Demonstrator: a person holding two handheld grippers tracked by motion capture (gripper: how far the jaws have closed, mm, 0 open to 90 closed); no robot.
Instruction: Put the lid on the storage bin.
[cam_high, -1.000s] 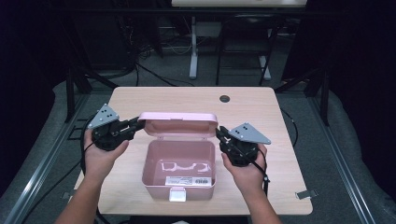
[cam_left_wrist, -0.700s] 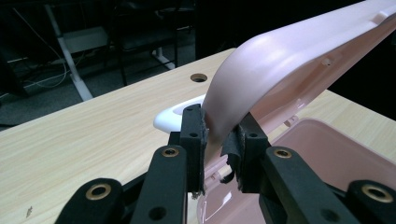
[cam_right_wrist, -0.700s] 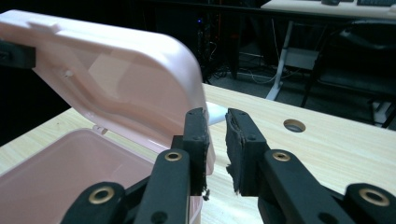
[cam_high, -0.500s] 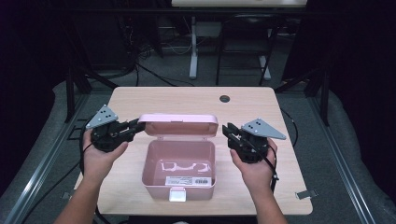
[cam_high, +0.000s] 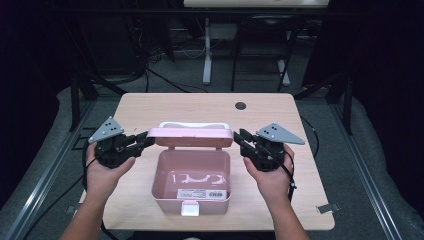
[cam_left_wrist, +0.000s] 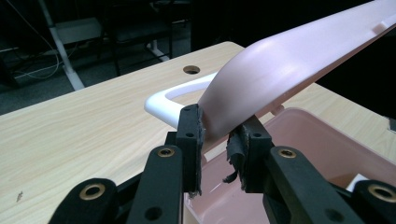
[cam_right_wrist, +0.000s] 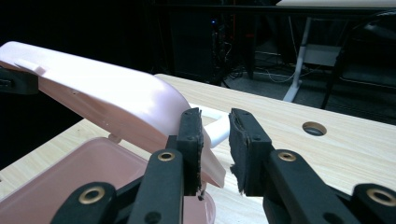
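While the pink box (cam_high: 191, 180) stands open near the front edge of the wooden table (cam_high: 150, 107), its lid (cam_high: 193, 138) is raised and leans back, between the two grippers. The left gripper (cam_high: 147, 138) is at the left end of the lid and the right gripper (cam_high: 238, 137) is at the right end, each one held in a hand of the person whose forearms come from the bottom of the high view.

In the left gripper view, the corner of the lid (cam_left_wrist: 280, 70) sits between the two black jaws. The jaws have just been opening; the left pad is against the lid, and beside the right pad a small gap is seen, so the grip looks loosened. In the right gripper view, the edge of the lid (cam_right_wrist: 116, 105) lies against the left pad, while the other pad stands clearly apart from it. These jaws have also just been opening, and they do not press on the lid.

A white handle (cam_left_wrist: 161, 100) on the outer side of the lid points to the far side of the table. Inside the box, a pair of clear glasses (cam_high: 197, 178) lies on the bottom, and a white label (cam_high: 200, 193) is just before it. A white latch (cam_high: 189, 208) hangs at the front wall. A round hole (cam_high: 240, 106) is in the table, well behind the box.
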